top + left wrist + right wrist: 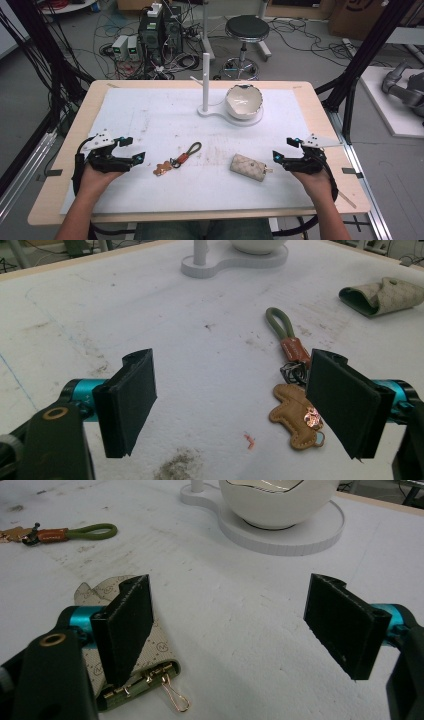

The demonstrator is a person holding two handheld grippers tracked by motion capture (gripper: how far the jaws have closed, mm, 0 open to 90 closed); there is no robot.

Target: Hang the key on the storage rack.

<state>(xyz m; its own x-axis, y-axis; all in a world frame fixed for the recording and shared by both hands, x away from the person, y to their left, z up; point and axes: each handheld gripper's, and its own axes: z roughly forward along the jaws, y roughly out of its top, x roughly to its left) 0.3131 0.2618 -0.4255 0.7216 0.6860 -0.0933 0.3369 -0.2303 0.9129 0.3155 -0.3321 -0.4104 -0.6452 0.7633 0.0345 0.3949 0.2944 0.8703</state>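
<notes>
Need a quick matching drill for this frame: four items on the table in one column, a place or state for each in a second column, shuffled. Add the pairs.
Things:
1. keychain
2. beige pouch
3. white bowl
4. left gripper

Places or states:
A. sits on the round base of the white stand
B. lies flat near the right gripper, gold clasp at one end
C. jaws open, nothing between them
D. green loop, brown strap, tan leather charm, mid-table

Pairs: 1-D, 2-B, 3-A, 4-C
</notes>
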